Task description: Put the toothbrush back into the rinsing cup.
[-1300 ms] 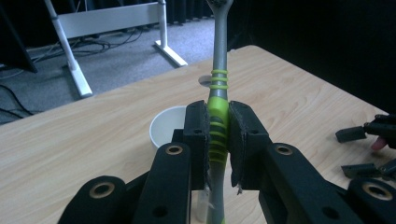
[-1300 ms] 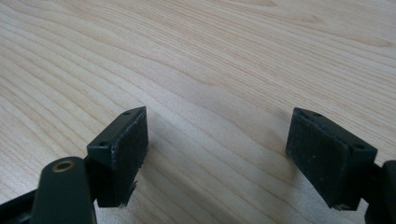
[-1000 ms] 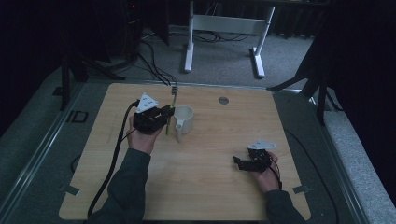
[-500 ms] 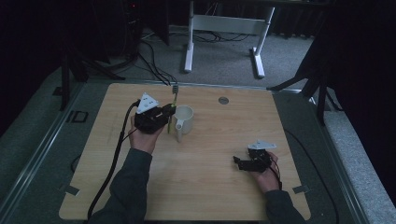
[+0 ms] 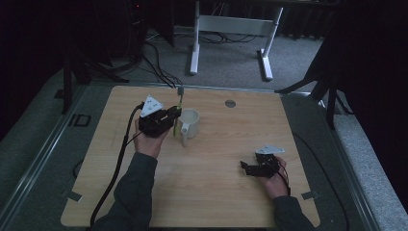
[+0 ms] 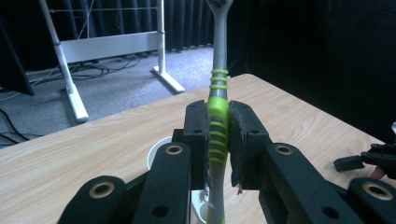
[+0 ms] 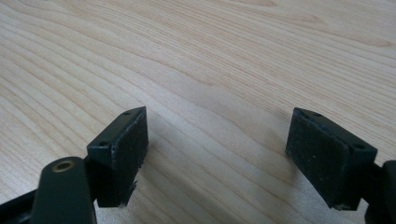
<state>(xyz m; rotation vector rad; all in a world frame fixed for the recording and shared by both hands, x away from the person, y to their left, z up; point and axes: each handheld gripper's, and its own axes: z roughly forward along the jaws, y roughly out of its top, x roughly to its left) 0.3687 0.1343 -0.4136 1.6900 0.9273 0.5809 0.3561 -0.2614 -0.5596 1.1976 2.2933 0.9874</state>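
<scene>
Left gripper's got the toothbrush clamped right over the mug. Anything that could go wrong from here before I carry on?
1. The left gripper grips the toothbrush on its narrow ribbed handle, so it might pivot or slip between the pads.
2. Its lower end sits near the rim of the white mug; a sideways nudge could tip the mug.
3. The right gripper rests open on the table, too far off to steady the mug.

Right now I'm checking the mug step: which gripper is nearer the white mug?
Left. The left gripper is right beside the white mug, clamped on a toothbrush. The right gripper rests open on the table, well away.
</scene>
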